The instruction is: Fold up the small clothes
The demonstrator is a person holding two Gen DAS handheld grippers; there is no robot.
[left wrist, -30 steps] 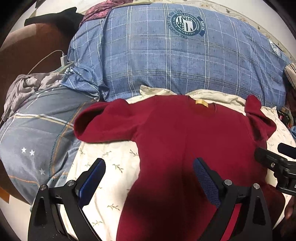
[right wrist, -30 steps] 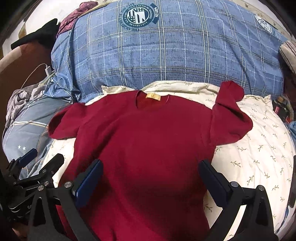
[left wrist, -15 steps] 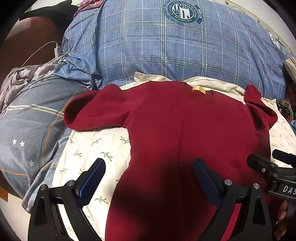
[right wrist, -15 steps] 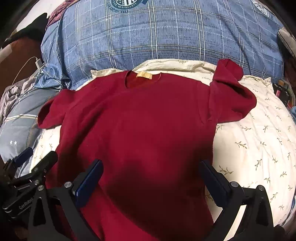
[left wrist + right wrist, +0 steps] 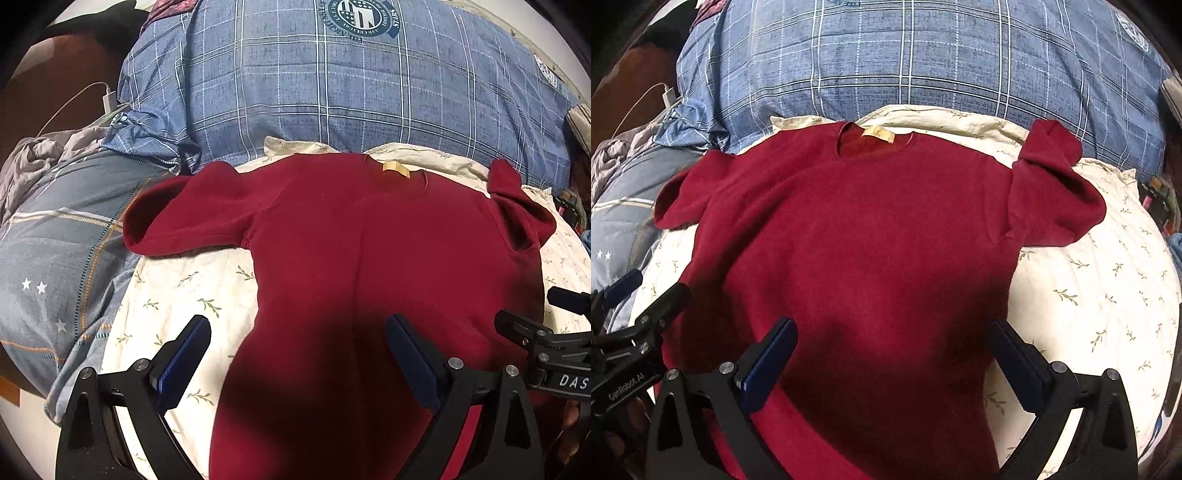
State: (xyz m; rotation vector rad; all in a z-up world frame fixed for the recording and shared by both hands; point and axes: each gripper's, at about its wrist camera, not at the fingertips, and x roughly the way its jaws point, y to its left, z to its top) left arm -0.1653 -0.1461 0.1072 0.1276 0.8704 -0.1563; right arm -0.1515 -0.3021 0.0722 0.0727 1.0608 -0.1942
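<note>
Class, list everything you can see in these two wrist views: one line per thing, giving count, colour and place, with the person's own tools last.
T-shirt: one, dark red, spread flat on the floral cover.
Neck label: one, tan, inside the collar.
Floral cover: one, cream with green sprigs, under the shirt.
Plaid bedding: one, blue, beyond the shirt.
Charger with cable: one, white, far left.
Left gripper: one, black with blue pads, open over the shirt's left edge.
Right gripper: one, black with blue pads, open over the shirt's lower part.

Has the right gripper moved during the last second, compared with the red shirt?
Yes. The right gripper has advanced toward the collar of the red T-shirt: the yellow neck label now sits nearer its open fingers.
</note>
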